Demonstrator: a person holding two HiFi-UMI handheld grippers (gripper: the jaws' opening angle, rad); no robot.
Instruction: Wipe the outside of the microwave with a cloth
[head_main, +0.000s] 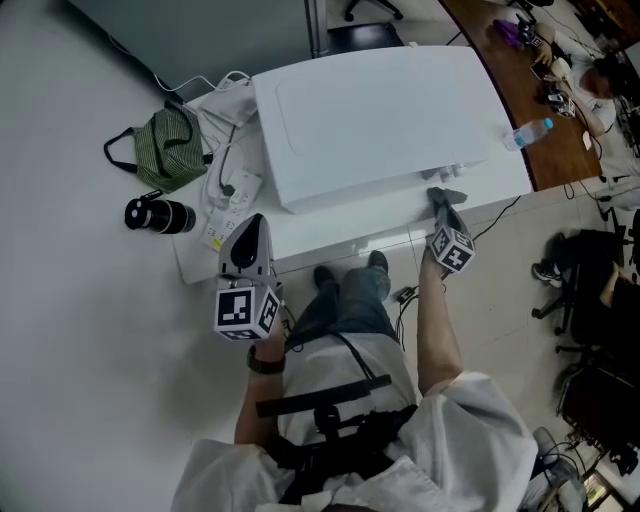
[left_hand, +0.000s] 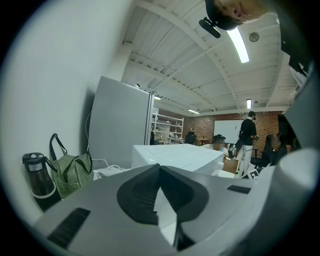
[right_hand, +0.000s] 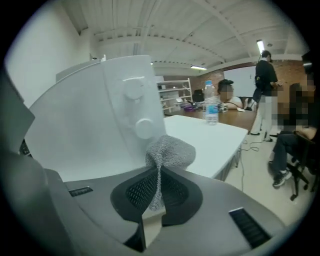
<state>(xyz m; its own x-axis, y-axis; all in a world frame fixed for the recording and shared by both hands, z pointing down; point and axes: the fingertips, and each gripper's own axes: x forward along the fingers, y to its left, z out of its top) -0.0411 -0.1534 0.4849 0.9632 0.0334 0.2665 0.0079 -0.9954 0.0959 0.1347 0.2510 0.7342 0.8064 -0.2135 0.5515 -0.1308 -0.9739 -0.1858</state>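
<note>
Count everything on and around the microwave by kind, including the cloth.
White microwave: 1
Green striped fabric bag: 1
Black cylindrical flask: 1
Clear plastic water bottle: 1
White power strip: 1
Grey knitted cloth: 1
Total: 6

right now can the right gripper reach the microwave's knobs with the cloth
Probably yes. The right gripper is shut on the cloth, whose bunched end sits just short of the lower knob on the microwave front, and nothing stands between them.
</note>
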